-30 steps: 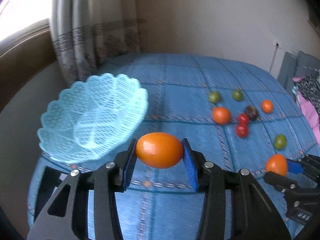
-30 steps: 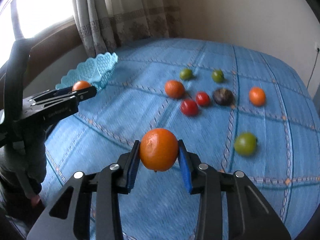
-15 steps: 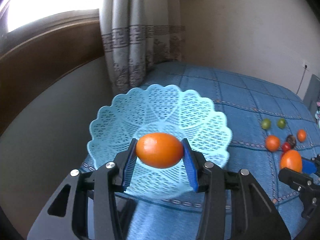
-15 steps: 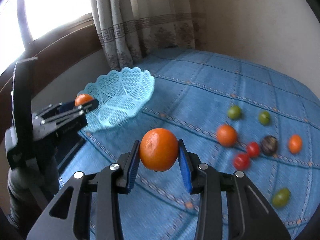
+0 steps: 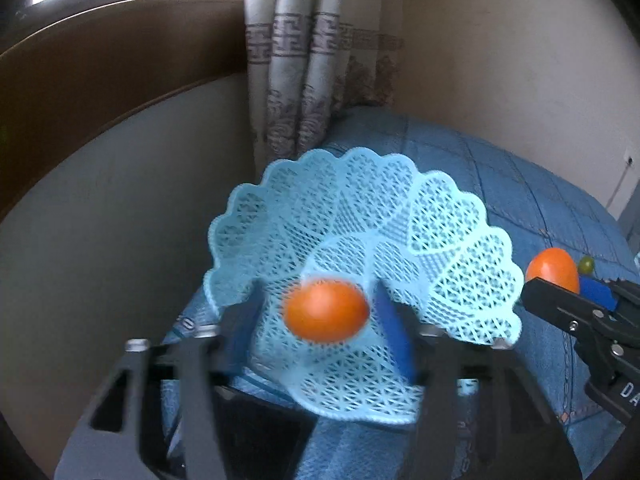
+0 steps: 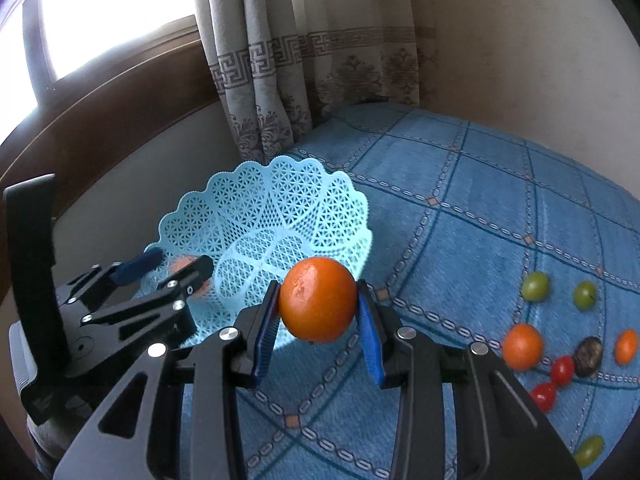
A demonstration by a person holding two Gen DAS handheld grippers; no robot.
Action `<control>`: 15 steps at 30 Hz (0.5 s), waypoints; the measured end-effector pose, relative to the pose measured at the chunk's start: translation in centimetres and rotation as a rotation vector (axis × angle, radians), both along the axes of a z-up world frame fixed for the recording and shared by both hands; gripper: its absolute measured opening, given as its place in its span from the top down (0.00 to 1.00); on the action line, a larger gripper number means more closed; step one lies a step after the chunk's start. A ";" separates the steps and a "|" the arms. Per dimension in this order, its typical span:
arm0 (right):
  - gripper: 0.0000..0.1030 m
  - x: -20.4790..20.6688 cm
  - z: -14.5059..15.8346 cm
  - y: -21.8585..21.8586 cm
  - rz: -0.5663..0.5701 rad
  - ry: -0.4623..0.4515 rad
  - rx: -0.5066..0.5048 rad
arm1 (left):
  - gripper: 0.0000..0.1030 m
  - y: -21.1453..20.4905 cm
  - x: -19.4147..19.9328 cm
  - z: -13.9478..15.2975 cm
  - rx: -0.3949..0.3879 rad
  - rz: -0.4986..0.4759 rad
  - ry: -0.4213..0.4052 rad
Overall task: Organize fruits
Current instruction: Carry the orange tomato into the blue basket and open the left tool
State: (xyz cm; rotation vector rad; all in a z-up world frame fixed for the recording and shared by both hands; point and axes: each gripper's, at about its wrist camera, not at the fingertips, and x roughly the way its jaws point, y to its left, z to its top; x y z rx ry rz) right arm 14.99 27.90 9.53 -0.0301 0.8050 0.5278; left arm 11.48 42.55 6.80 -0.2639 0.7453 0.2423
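The pale blue lattice basket (image 6: 276,236) is sitting at the corner of a bed covered with a blue checked bedspread (image 6: 460,216), close to a patterned curtain (image 6: 256,80) and a brown wooden panel under the window. The left gripper (image 5: 320,316) is hanging over the near side of the basket with its fingers spread wide, and a blurred oval orange fruit (image 5: 326,311) is showing between them without touching either blue pad, in front of the basket's mesh; whether it is resting on the mesh cannot be told. In the right wrist view that same gripper (image 6: 176,270) is reaching in at the basket's near-left rim, the fruit only a faint orange smear behind its finger. The right gripper (image 6: 318,318) is hovering just beside the near-right edge of the basket, its two blue pads pinching a round orange (image 6: 318,305) from both sides. The left wrist view is catching this gripper (image 5: 568,292) at the basket's right rim, carrying the orange (image 5: 554,270). Well away from the basket, further along the bedspread, loose fruits are lying: two green ones (image 6: 535,286), an orange one (image 6: 522,346), two small red ones (image 6: 562,370), a dark brownish one (image 6: 587,356), another small orange one (image 6: 626,346), and one more green fruit (image 6: 588,450) apart from the group.
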 end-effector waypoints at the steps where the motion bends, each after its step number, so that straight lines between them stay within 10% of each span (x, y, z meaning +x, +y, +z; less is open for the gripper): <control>1: 0.64 0.2 0.0 0.2 0.003 0.001 0.001 | 0.28 0.2 -0.2 0.2 0.010 0.010 -0.005; 9: 0.64 0.8 -0.5 0.8 0.007 0.014 -0.001 | 0.16 1.0 -1.3 1.6 0.023 0.041 -0.044; 15: 0.39 0.6 0.0 0.5 -0.009 -0.014 0.026 | 0.07 1.8 -1.7 2.3 0.036 0.070 -0.065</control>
